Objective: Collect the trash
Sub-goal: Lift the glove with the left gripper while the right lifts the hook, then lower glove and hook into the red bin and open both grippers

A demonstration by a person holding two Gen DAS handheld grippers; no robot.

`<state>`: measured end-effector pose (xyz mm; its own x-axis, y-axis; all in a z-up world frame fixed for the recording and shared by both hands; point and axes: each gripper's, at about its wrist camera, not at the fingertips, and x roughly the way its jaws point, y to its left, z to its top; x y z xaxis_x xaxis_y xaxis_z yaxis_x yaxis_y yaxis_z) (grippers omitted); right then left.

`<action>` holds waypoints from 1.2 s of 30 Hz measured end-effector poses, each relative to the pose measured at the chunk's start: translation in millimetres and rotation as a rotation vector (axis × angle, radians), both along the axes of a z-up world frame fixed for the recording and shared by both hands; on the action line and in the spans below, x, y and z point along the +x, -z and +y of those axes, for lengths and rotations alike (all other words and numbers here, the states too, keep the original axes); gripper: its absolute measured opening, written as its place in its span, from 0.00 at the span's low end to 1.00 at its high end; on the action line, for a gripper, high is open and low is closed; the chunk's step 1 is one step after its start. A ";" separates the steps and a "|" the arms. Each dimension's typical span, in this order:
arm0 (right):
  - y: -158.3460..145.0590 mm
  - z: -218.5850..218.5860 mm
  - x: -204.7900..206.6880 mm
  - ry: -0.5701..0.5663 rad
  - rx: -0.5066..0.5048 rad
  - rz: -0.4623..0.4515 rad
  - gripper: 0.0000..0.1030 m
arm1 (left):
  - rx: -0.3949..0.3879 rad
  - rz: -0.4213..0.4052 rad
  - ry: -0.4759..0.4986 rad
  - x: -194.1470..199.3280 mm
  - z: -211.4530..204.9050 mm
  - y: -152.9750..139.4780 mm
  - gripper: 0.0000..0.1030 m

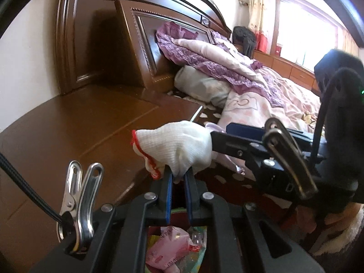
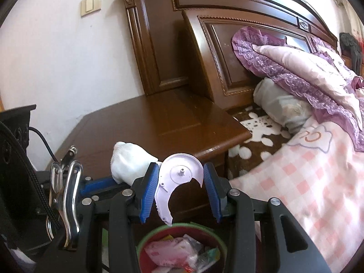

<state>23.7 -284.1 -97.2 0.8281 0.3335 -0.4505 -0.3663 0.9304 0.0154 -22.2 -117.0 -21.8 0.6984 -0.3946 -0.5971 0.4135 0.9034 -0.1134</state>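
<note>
My left gripper [image 1: 178, 177] has its jaws clenched on a white glove [image 1: 175, 149], which hangs directly above the trash bin [image 2: 145, 238]. My right gripper [image 2: 180, 182] has its jaws grasping a pale broken plastic piece [image 2: 179, 177], also above the bin and beside the glove. The bin, holding pink wrappers [image 2: 159, 253], stands below the nightstand [image 2: 147, 122] edge, just beside the bed [image 2: 307, 170].

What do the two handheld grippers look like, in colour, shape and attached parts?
Both the left gripper and the right gripper have black angular frames with round silver bolts and two narrow fingers faced with ribbed blue pads. A shiny metal clip is fixed on the left side of each body, and a braided black cable runs from it.
</note>
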 end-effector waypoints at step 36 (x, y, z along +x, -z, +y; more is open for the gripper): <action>134.1 -40.5 19.2 0.018 -0.016 0.362 0.40 | 0.128 0.333 0.070 -3.1 -20.2 129.0 0.10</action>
<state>42.9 -324.6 -231.3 0.6195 0.3108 -0.7209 -0.3233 0.9378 0.1264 -25.2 -137.2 -150.8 0.4312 -0.3418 -0.8350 0.4347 0.8897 -0.1397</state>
